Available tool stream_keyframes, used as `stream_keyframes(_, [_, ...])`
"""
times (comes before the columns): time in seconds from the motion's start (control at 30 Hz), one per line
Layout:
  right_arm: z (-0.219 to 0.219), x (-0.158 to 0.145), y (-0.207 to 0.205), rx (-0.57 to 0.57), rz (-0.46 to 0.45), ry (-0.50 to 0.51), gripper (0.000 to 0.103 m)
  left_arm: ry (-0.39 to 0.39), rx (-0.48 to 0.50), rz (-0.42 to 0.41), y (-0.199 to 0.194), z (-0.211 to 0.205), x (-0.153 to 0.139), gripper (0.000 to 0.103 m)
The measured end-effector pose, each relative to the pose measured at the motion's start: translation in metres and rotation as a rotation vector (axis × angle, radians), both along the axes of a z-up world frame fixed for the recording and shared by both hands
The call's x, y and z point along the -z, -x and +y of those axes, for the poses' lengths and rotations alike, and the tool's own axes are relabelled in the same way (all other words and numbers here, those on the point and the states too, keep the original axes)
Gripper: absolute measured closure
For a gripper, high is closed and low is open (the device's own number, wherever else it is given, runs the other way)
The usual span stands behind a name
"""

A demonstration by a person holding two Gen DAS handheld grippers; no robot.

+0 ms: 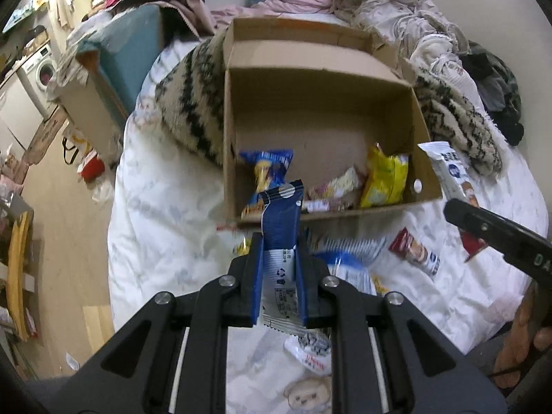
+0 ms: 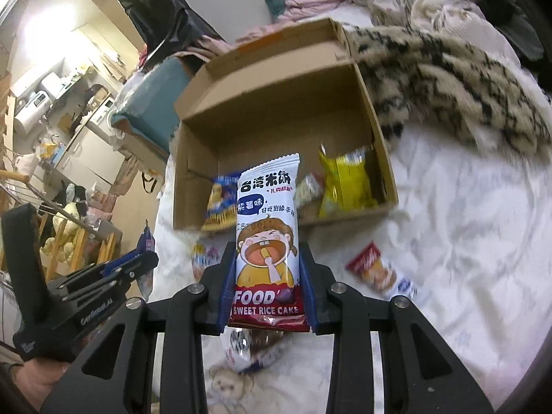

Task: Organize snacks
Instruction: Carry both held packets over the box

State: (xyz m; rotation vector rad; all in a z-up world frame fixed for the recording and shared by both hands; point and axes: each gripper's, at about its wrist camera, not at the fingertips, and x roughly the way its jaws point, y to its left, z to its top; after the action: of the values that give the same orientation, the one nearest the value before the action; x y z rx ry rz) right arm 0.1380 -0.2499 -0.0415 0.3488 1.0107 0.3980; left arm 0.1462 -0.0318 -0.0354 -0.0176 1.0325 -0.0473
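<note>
Both grippers hold snack packets just short of the box.

The left gripper [image 1: 279, 241] pinches a blue packet [image 1: 281, 214]; the right gripper [image 2: 267, 258] clamps a rice cake packet [image 2: 267, 231]. Ahead, an open cardboard box [image 1: 426, 186] on the white bedding [image 1: 165, 207] holds a yellow bag [image 1: 383, 183] and others. A red packet [image 2: 374, 269] lies loose nearby; a striped blanket [image 2: 448, 82] crowds the box.

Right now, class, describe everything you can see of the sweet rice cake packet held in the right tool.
The sweet rice cake packet is a glossy, sealed plastic wrapper, white above and dark red at the bottom, printed with Chinese characters, a cartoon child eating, and "FOOD" and "SWEET RICE CAKE". It stands upright, clamped at its lower sides between the blue pads of the right tool, above the white bedding, with the open cardboard box behind it. Its crimped top edge is free.
</note>
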Motion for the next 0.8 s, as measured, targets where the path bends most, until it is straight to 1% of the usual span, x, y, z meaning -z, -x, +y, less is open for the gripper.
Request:
stream_keyframes(0.17, [0.001, 0.000, -0.027, 0.003, -0.018, 0.006, 0.068, -0.011, 0.018, -0.031, -0.026, -0.005, -0.010, 0.089])
stream_keyframes(0.33, [0.001, 0.007, -0.049, 0.011, -0.006, 0.006, 0.068, -0.017, 0.025, -0.047, -0.056, -0.008, -0.011, 0.089])
stream_keyframes(0.5, [0.000, 0.015, -0.067, 0.020, 0.010, 0.013, 0.068, -0.001, 0.008, -0.033, -0.082, -0.007, -0.001, 0.089])
stream_keyframes(0.8, [-0.004, 0.030, -0.096, 0.036, 0.041, 0.002, 0.068, 0.017, -0.017, -0.036, -0.109, -0.003, 0.025, 0.089])
